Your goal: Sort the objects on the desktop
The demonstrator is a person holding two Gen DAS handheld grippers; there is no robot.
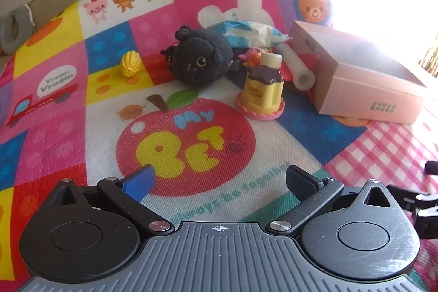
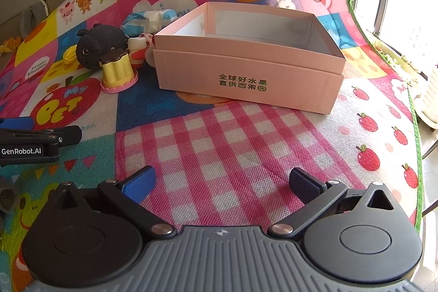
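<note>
Both tongs, left point(image 1: 220, 179) and right point(image 2: 221, 181), share black linkage arms with silver rivets, a ribbed grey body bearing a crosshair mark, one blue pad and one black pad.

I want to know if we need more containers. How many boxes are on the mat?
1. The pink box sits open on the mat, right of the toy pile, ahead of the right gripper. Another could be hidden behind it.
</note>
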